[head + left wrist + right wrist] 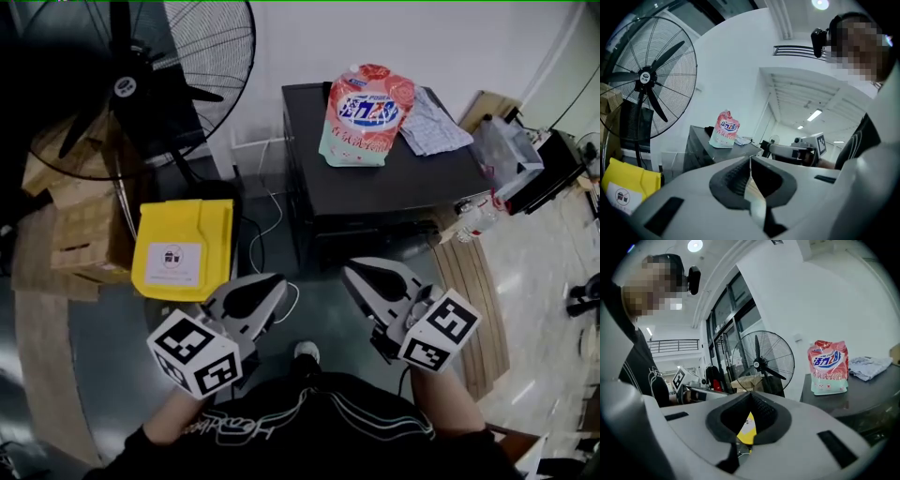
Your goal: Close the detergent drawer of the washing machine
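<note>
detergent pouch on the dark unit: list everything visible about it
The pouch is a soft plastic stand-up bag. It is pink-red with a blue-and-white logo, a pale green band along its base and a white cap at one top corner. It looks full. It stands upright on the dark top, toward the far edge, with its front facing the person. A crumpled grey cloth lies right beside it; whether they touch is unclear.

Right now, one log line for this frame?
left gripper: shut, empty | right gripper: shut, empty | pouch: on dark cabinet | drawer: not in view
</note>
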A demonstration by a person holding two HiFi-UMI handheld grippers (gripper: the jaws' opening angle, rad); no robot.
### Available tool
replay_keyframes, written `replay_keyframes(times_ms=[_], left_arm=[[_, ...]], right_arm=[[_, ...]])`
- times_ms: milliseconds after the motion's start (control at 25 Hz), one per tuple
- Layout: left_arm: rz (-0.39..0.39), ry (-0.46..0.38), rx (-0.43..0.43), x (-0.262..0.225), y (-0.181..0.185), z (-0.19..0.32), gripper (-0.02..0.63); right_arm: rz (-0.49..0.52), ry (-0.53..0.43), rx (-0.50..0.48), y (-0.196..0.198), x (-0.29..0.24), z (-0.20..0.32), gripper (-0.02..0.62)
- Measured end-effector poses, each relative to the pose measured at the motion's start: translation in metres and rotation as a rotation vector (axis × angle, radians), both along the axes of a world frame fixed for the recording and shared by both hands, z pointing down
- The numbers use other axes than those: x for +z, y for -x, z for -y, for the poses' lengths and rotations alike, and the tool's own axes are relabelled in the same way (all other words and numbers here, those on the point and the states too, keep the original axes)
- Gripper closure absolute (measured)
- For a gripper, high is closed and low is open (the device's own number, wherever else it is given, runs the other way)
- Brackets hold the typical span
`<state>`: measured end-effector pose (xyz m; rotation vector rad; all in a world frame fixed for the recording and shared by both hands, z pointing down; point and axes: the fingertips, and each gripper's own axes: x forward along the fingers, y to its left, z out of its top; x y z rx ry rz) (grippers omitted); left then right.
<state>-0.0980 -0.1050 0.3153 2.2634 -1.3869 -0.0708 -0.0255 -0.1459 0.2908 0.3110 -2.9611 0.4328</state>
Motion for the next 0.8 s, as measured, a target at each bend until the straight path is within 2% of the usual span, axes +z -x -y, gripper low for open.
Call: replay_keyframes(times_ms=[480,800], left_arm=[[-0.003,-0.03,0.023,-0.019,-0.011,-0.076,0.575],[-0.013,-0.037,0.046,-0.02,-0.026,-0.123,0.575]], right_arm=[[-0.005,-0.008,-0.03,-0.005,-0.009,-0.094,0.569],[-0.017,-0.018,0.002,-0.016,-0.01,-0.142,0.569]])
